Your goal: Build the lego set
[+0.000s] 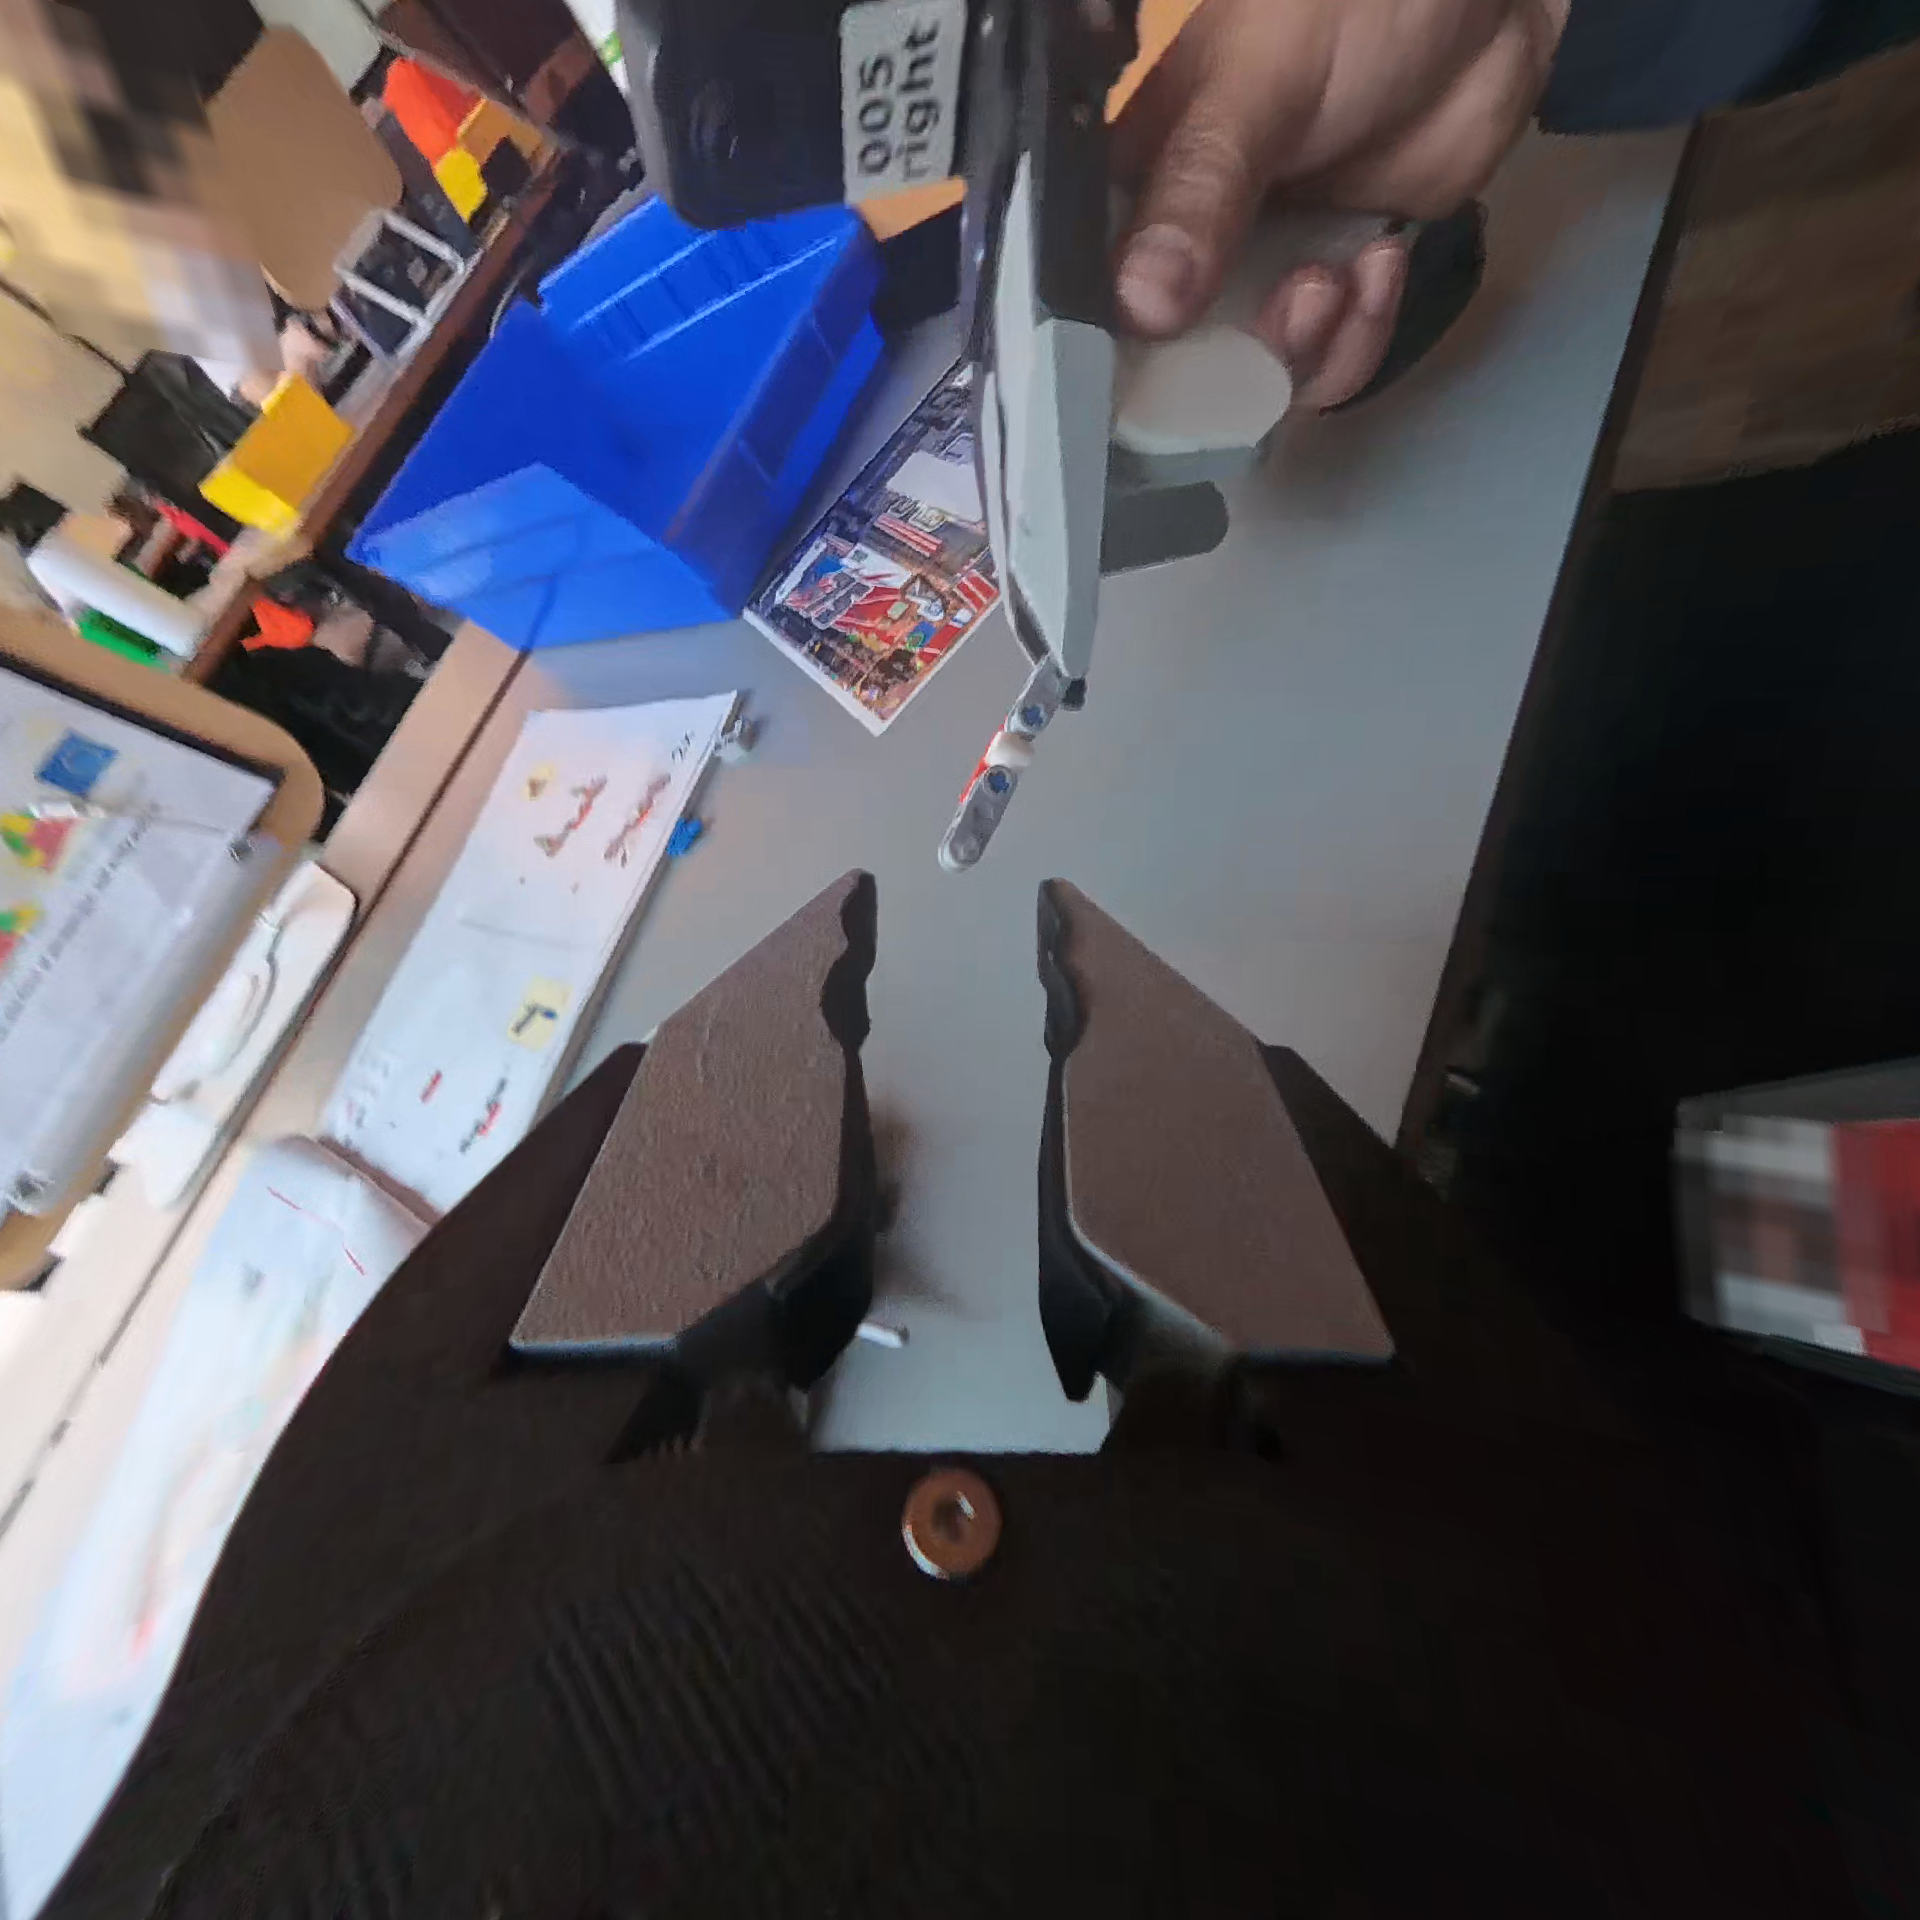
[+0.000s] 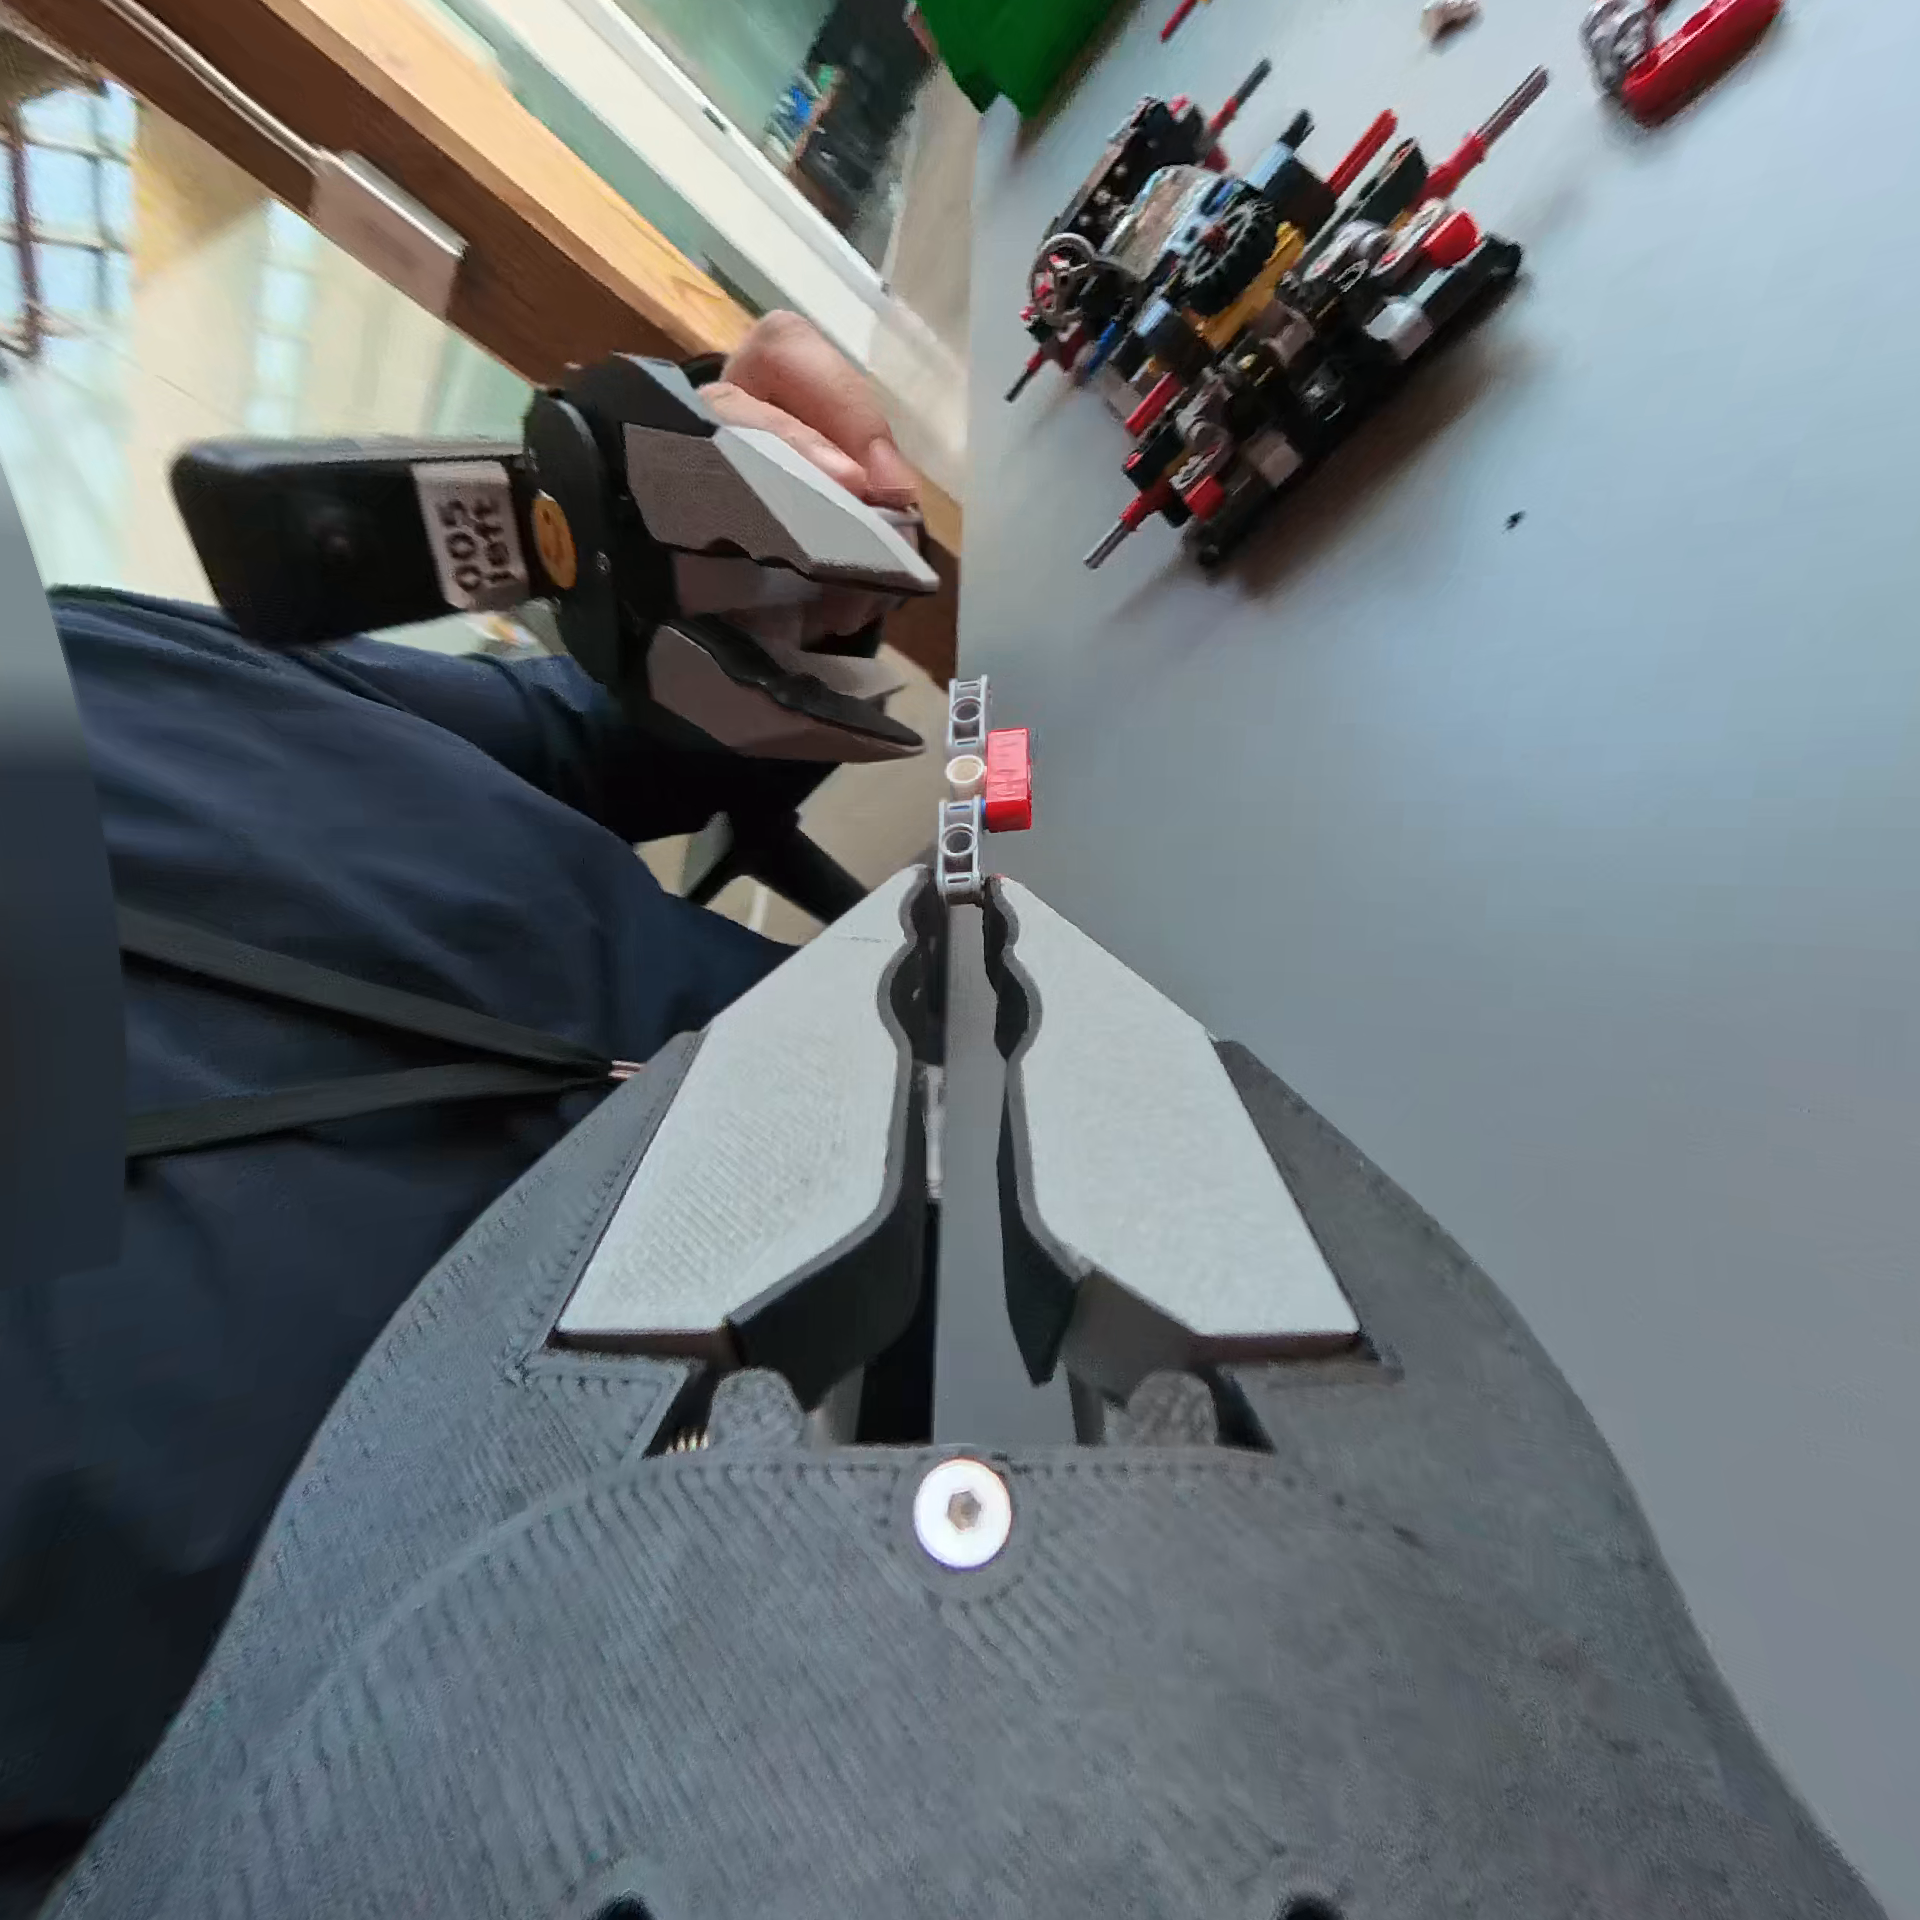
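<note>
My right gripper is shut on the end of a small brick assembly: grey holed beams, a white bush and a red block. It holds it in the air over the grey table. In the left wrist view the same assembly hangs from the right gripper, with blue pins in the grey beam. My left gripper is open and empty, just short of the assembly's free end. It also shows in the right wrist view, jaws apart, beside the assembly's far end without touching it.
A blue bin, a colourful printed card and an open instruction booklet lie on the table, with a small blue piece beside the booklet. A large black, red and yellow brick model stands farther off. A green bin is beyond it. The gap from one gripper's tips to the other's is roughly 5 cm.
</note>
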